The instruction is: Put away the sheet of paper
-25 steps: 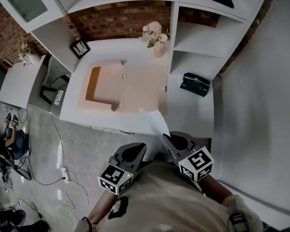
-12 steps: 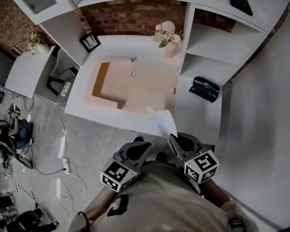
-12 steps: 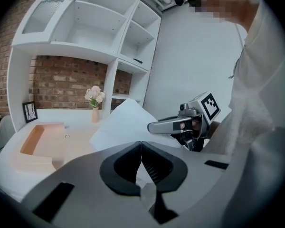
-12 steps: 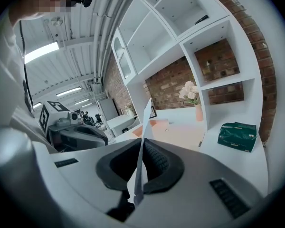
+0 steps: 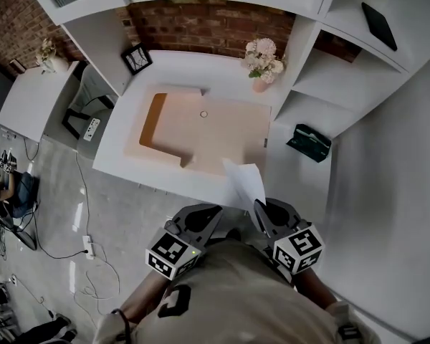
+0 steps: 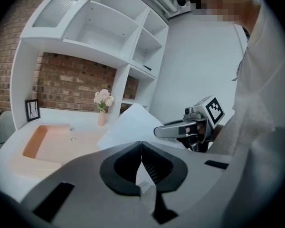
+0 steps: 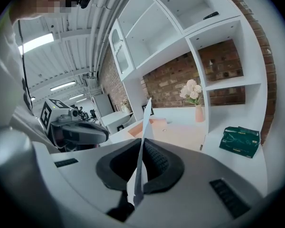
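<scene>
The white sheet of paper [image 5: 245, 183] stands up from my right gripper [image 5: 266, 211], which is shut on its lower edge. It leans over the front edge of the white desk [image 5: 287, 169]. In the right gripper view the sheet [image 7: 143, 122] shows edge-on between the shut jaws of my right gripper [image 7: 141, 145]. My left gripper [image 5: 203, 217] hangs just left of it, shut and holding nothing. Seen from the left gripper [image 6: 141, 147], the sheet [image 6: 130, 126] lies flat-on beyond the jaws, with the right gripper [image 6: 178, 129] at its right.
A peach-coloured open folder [image 5: 201, 131] lies flat on the desk. A vase of flowers [image 5: 261, 67] and a small black frame [image 5: 137, 58] stand at the back. A green box [image 5: 308, 142] sits on the low right shelf. Cables run over the floor [image 5: 86, 249] at left.
The head view has swung a little, so the desk sits further right in the picture. The right gripper keeps hold of the sheet; both grippers stay close together.
</scene>
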`<state>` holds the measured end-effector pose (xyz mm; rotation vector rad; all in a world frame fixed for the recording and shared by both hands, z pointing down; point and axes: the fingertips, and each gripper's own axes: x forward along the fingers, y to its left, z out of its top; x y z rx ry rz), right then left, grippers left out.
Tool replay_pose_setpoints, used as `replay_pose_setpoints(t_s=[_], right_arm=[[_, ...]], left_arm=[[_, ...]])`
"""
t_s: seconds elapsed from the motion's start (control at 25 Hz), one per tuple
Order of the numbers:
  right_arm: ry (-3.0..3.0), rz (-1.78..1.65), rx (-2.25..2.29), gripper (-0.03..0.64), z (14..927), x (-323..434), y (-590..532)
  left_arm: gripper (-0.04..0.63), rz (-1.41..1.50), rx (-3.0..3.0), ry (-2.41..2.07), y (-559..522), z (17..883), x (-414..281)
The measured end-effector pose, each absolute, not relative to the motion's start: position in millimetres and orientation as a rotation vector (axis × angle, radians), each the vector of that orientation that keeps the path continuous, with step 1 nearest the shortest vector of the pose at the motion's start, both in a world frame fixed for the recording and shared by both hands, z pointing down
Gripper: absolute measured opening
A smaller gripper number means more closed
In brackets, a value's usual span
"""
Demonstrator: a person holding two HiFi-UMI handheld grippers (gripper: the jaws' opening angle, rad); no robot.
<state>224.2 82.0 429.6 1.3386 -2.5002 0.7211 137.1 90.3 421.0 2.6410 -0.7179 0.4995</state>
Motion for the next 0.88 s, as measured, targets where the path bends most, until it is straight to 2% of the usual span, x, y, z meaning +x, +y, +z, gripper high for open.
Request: replay_pose_setpoints(t_s=[0.88], right_arm=[[-2.309, 0.545, 1.476, 0.028, 404.7, 181.6, -2.6]], left_arm=[[0.017, 0.272, 2.606, -0.815, -9.4, 418.4, 31.6]])
